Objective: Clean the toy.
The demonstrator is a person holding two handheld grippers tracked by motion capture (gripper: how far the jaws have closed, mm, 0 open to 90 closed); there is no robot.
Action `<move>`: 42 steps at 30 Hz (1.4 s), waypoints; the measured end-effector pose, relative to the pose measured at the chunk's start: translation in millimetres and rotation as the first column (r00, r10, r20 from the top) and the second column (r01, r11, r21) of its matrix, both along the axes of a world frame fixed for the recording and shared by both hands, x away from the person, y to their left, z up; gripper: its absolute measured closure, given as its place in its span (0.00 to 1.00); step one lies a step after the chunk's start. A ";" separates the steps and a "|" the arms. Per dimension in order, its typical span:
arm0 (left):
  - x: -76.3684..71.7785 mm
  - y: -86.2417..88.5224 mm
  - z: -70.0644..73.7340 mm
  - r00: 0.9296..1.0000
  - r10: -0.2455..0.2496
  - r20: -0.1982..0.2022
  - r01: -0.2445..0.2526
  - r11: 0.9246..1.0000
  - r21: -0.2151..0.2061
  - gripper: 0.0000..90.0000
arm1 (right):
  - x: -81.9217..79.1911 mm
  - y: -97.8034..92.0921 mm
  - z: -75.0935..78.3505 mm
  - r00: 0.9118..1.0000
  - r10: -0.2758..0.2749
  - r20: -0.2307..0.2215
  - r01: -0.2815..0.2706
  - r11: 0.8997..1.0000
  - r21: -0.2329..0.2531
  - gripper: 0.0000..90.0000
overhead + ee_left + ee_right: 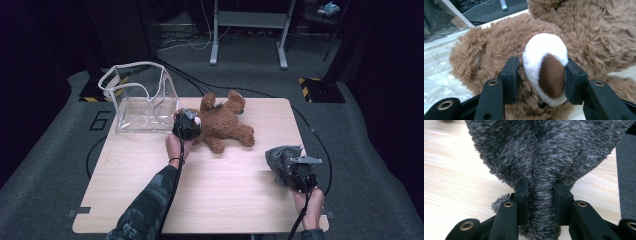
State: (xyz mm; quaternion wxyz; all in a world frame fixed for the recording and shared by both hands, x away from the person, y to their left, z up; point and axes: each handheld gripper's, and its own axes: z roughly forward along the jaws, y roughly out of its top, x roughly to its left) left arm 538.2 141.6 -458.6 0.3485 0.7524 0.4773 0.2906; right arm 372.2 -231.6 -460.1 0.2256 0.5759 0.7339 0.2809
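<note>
Presently, your left gripper (188, 125) is closed onto the white-and-brown muzzle (547, 68) of the brown plush teddy bear (224, 122), its jaws pressed against either side of the snout. The bear lies on its side near the far middle of the pale wooden tabletop (210, 190), just beside the clear plastic tote bag with white trim (142, 97), which stands upright at the far left corner. Your right gripper (298, 172) sits at the right edge of the tabletop, well apart from the bear, with its jaws narrowed onto a fold of the grey fuzzy plush toy (544, 152). In the right gripper view the grey fur bunches between the jaws and spreads wide above them. The toy rests on the tabletop.
</note>
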 end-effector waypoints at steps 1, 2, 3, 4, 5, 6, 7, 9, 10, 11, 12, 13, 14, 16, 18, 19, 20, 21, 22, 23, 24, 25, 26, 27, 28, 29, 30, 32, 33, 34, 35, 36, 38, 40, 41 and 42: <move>-1.1 1.7 0.6 1.000 -0.006 -0.002 0.006 1.000 -0.015 0.60 | 0.2 0.1 0.2 1.000 0.001 0.000 -0.001 1.000 0.001 0.77; -2.2 3.0 1.3 1.000 -0.014 -0.004 0.013 0.999 -0.029 0.60 | 0.0 0.5 0.8 1.000 -0.002 0.000 0.002 1.000 0.000 0.77; -3.3 4.2 2.1 1.000 -0.024 -0.008 0.023 0.999 -0.040 0.60 | 0.1 1.1 1.3 1.000 -0.003 0.001 0.003 1.000 0.002 0.77; -4.3 5.0 2.6 0.999 -0.033 -0.008 0.032 0.998 -0.048 0.60 | 0.6 1.2 1.5 1.000 0.000 0.009 0.000 1.000 0.002 0.77; -5.8 5.7 3.2 0.999 -0.041 -0.009 0.040 0.998 -0.058 0.60 | 0.9 1.7 2.2 1.000 0.001 0.013 -0.001 1.000 0.001 0.77; -7.4 5.9 3.7 0.999 -0.048 -0.012 0.048 0.997 -0.066 0.60 | 0.9 1.7 3.6 1.000 0.007 0.012 -0.007 1.000 -0.006 0.77; -9.5 6.4 4.3 0.998 -0.061 -0.016 0.059 0.995 -0.081 0.60 | 0.7 2.8 4.8 1.000 0.005 0.013 -0.005 1.000 -0.001 0.77; -12.8 6.4 4.9 0.996 -0.082 -0.017 0.080 0.993 -0.083 0.60 | 1.3 3.9 7.4 1.000 0.011 0.025 -0.011 1.000 -0.004 0.77; -15.0 6.1 5.0 0.996 -0.091 -0.019 0.089 0.992 -0.094 0.60 | 1.4 4.8 8.4 1.000 0.014 0.026 -0.014 1.000 0.000 0.77; -16.9 6.0 5.4 0.994 -0.106 -0.023 0.103 0.990 -0.098 0.60 | 1.7 6.1 9.9 1.000 0.016 0.026 -0.016 1.000 -0.001 0.77; -19.0 5.5 5.8 0.993 -0.117 -0.026 0.113 0.988 -0.105 0.60 | 2.0 7.5 11.0 0.999 0.017 0.035 -0.017 1.000 0.001 0.77; -21.9 4.6 6.1 0.992 -0.126 -0.028 0.121 0.985 -0.125 0.60 | 2.2 8.7 13.1 0.999 0.023 0.030 -0.023 1.000 -0.002 0.77; -24.0 4.1 7.0 0.989 -0.141 -0.034 0.135 0.982 -0.131 0.60 | 2.9 10.6 15.0 0.999 0.029 0.040 -0.029 1.000 -0.004 0.77; -28.9 1.9 8.4 0.987 -0.159 -0.031 0.153 0.978 -0.143 0.60 | 3.6 14.3 19.1 0.998 0.038 0.050 -0.038 0.999 -0.002 0.77; -34.9 -2.0 9.5 0.983 -0.178 -0.035 0.171 0.974 -0.145 0.60 | 4.7 19.6 23.6 0.997 0.047 0.063 -0.048 0.999 0.000 0.77; -37.8 -3.7 9.7 0.982 -0.186 -0.035 0.178 0.972 -0.150 0.60 | 5.3 22.2 25.5 0.996 0.050 0.069 -0.050 0.999 0.000 0.77; -41.4 -6.5 9.6 0.981 -0.191 -0.036 0.184 0.971 -0.151 0.60 | 5.8 24.8 28.2 0.995 0.072 0.072 -0.072 0.997 -0.003 0.77; -43.9 -8.5 9.4 0.980 -0.193 -0.041 0.185 0.970 -0.159 0.59 | 7.2 30.4 31.6 0.994 0.083 0.077 -0.084 0.997 -0.001 0.77; -45.4 -9.8 9.2 0.980 -0.195 -0.044 0.186 0.969 -0.162 0.59 | 8.5 34.8 34.5 0.992 0.097 0.084 -0.097 0.995 -0.008 0.77; -47.5 -11.5 9.0 0.979 -0.197 -0.049 0.186 0.968 -0.171 0.59 | 9.6 38.8 36.8 0.991 0.102 0.090 -0.102 0.995 -0.010 0.77; -49.9 -13.3 9.1 0.979 -0.198 -0.051 0.186 0.967 -0.173 0.59 | 11.2 44.0 39.9 0.989 0.118 0.094 -0.118 0.993 -0.011 0.77; -52.4 -15.2 9.3 0.979 -0.198 -0.055 0.186 0.966 -0.180 0.59 | 13.0 49.6 43.0 0.986 0.133 0.100 -0.132 0.991 -0.018 0.77; -54.0 -16.4 9.5 0.979 -0.196 -0.058 0.183 0.966 -0.180 0.59 | 15.3 57.6 47.0 0.984 0.147 0.104 -0.146 0.989 -0.022 0.77; -56.4 -18.4 9.8 0.979 -0.197 -0.062 0.182 0.965 -0.191 0.59 | 16.9 62.2 49.3 0.981 0.162 0.107 -0.159 0.987 -0.029 0.77; -57.6 -19.4 9.9 0.977 -0.202 -0.062 0.186 0.963 -0.194 0.59 | 19.6 70.7 53.2 0.977 0.180 0.114 -0.177 0.983 -0.039 0.77; -59.6 -20.7 10.3 0.977 -0.204 -0.065 0.188 0.962 -0.196 0.59 | 21.2 75.7 55.4 0.975 0.190 0.116 -0.186 0.982 -0.044 0.77; -61.4 -22.1 10.3 0.975 -0.209 -0.068 0.192 0.959 -0.207 0.59 | 23.4 82.6 58.3 0.972 0.204 0.115 -0.200 0.979 -0.046 0.77; -64.0 -24.5 10.0 0.974 -0.214 -0.071 0.195 0.956 -0.218 0.58 | 28.0 96.4 63.1 0.966 0.228 0.123 -0.223 0.973 -0.058 0.77; -66.3 -26.6 9.7 0.972 -0.223 -0.067 0.205 0.955 -0.213 0.58 | 30.8 103.3 64.8 0.963 0.239 0.123 -0.233 0.971 -0.058 0.77; -67.6 -27.5 9.7 0.971 -0.228 -0.070 0.209 0.955 -0.212 0.58 | 33.9 111.1 66.4 0.961 0.250 0.120 -0.245 0.968 -0.060 0.77; -70.1 -29.8 9.3 0.971 -0.227 -0.077 0.204 0.952 -0.229 0.58 | 36.3 115.4 66.7 0.959 0.258 0.118 -0.252 0.966 -0.062 0.77; -71.4 -30.9 9.2 0.970 -0.232 -0.076 0.210 0.951 -0.229 0.58 | 40.3 121.9 66.5 0.957 0.267 0.111 -0.261 0.963 -0.064 0.77; -74.6 -33.7 8.5 0.967 -0.244 -0.073 0.223 0.950 -0.218 0.57 | 45.8 129.6 64.5 0.955 0.277 0.101 -0.272 0.960 -0.063 0.77; -76.8 -36.3 7.2 0.967 -0.245 -0.074 0.222 0.947 -0.231 0.57 | 52.6 135.8 59.7 0.956 0.283 0.084 -0.279 0.959 -0.056 0.77; -77.2 -36.7 6.7 0.965 -0.252 -0.071 0.231 0.946 -0.228 0.57 | 55.5 138.0 56.7 0.958 0.277 0.073 -0.274 0.960 -0.051 0.77; -78.1 -38.4 6.2 0.965 -0.253 -0.066 0.231 0.944 -0.237 0.57 | 58.5 139.0 53.6 0.958 0.278 0.067 -0.275 0.960 -0.048 0.77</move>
